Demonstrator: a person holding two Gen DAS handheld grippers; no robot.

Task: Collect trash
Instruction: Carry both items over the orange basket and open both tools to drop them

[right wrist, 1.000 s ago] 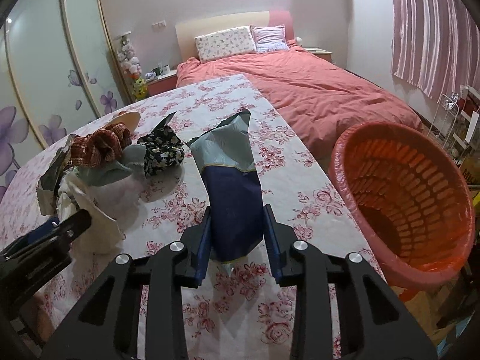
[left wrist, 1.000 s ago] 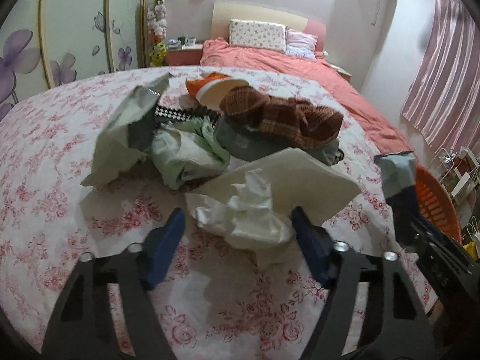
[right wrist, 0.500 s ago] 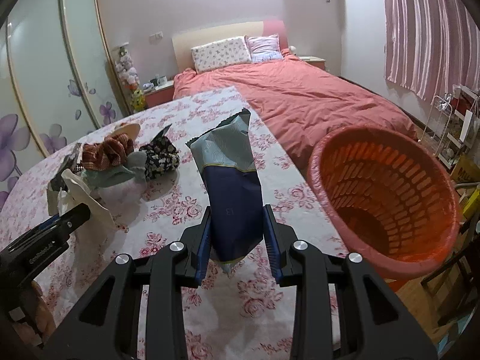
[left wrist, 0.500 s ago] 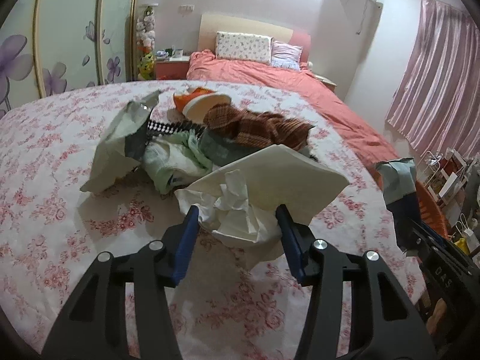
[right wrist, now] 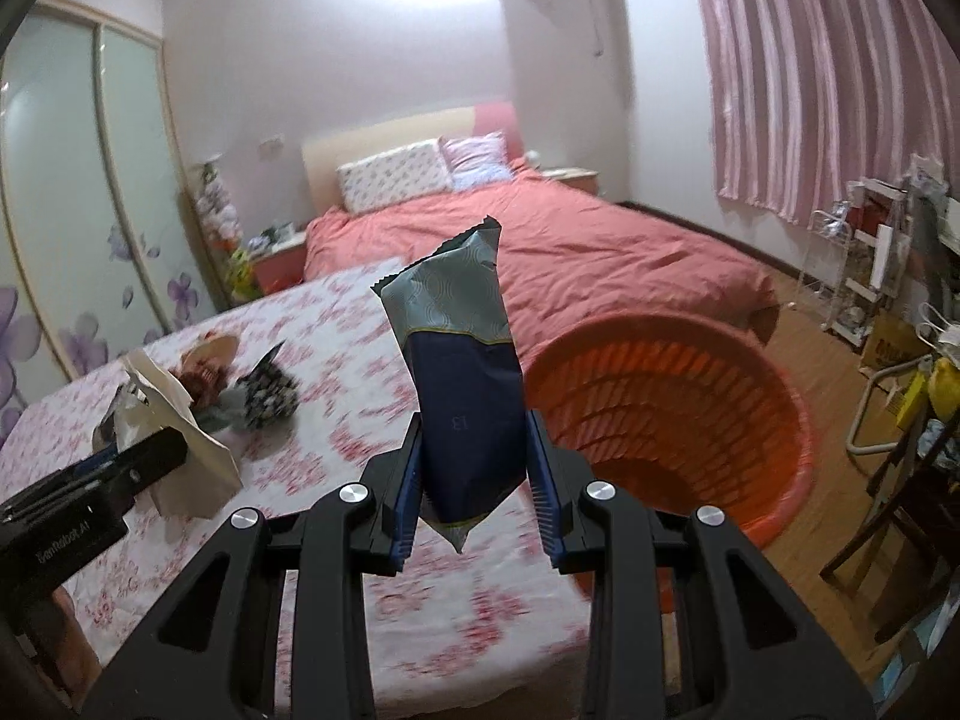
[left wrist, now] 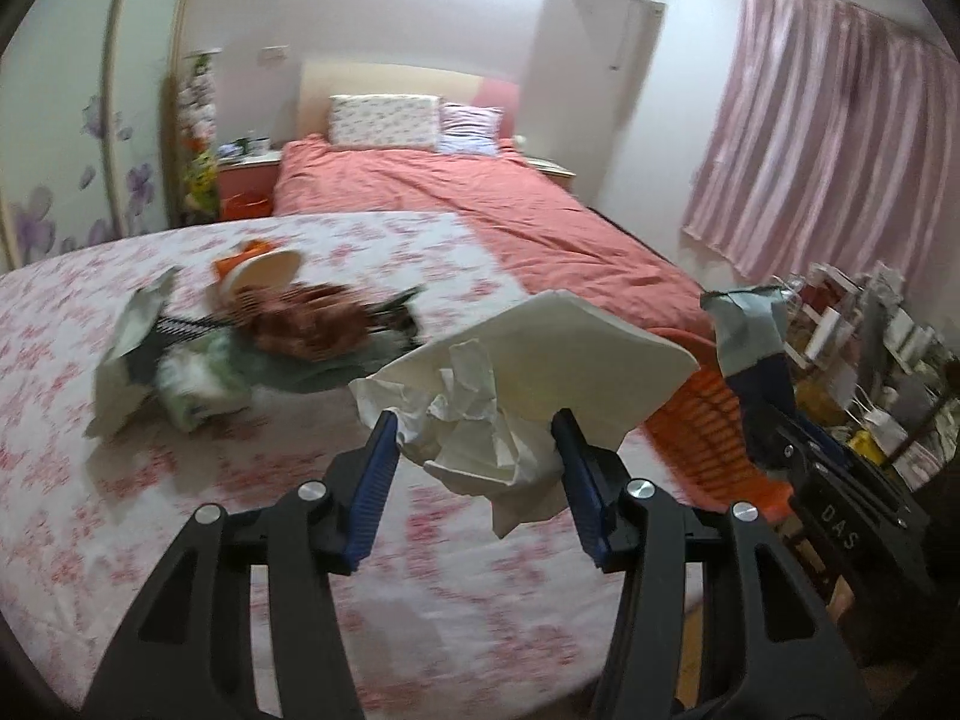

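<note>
My left gripper (left wrist: 474, 456) is shut on a crumpled white tissue with a cream paper sheet (left wrist: 480, 414), lifted above the flowered tablecloth (left wrist: 180, 510). My right gripper (right wrist: 474, 468) is shut on a dark blue and grey snack bag (right wrist: 465, 372) held upright above the table's right edge. The orange basket (right wrist: 690, 420) stands on the floor just right of the table; in the left wrist view the orange basket (left wrist: 702, 438) shows behind the paper. The snack bag (left wrist: 750, 336) and the right gripper appear at the right of the left wrist view.
A pile stays on the table: a grey wrapper (left wrist: 129, 354), a plaid cloth (left wrist: 300, 324), a pale green bag (left wrist: 198, 378), an orange and white cup (left wrist: 264, 267). A red bed (right wrist: 570, 252) lies behind. A wire rack (right wrist: 870, 264) and cluttered chairs stand at the right.
The left gripper closed on the tissue and paper and lifted them rightward toward the basket. The right gripper rose with the snack bag and moved toward the basket.
</note>
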